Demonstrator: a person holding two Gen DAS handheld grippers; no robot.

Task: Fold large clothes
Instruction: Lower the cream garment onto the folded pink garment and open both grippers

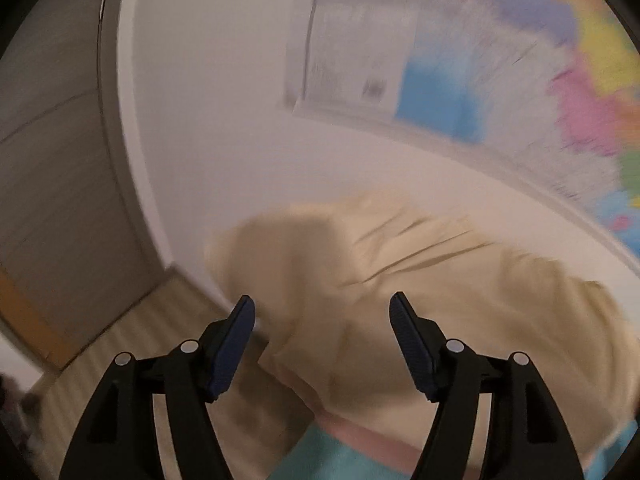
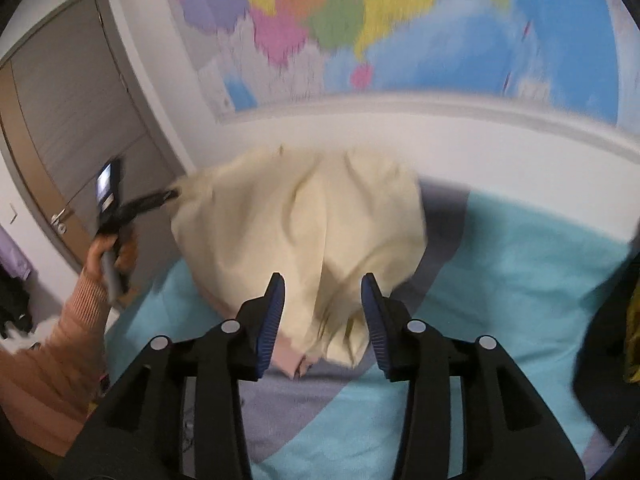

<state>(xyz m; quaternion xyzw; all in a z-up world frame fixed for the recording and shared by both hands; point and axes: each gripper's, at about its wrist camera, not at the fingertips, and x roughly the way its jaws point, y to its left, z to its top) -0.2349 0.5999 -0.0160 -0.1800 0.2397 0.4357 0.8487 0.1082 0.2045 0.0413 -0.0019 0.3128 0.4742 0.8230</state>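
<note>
A: Where is the garment?

B: The cream garment lies bunched in a heap on the bed, over a turquoise and grey blanket. From the right wrist camera it fills the centre and reaches toward ten o'clock, with a pink piece peeking out under its near edge.

A: And the right gripper?

B: Its jaws are spread apart with nothing between them, just in front of the near edge of the heap at six o'clock. Whether it touches the cloth I cannot tell.

A: The left one?

B: In its own camera the left gripper is released as well, fingers wide, with the garment beyond them from the centre out to four o'clock. In the right view that tool sits at nine o'clock, held by the left hand in an orange ribbed sleeve, its tip close to the heap's left corner.

A: Behind all that?

B: A coloured wall map at twelve o'clock and a grey door at ten o'clock. Both pictures are blurred.
</note>
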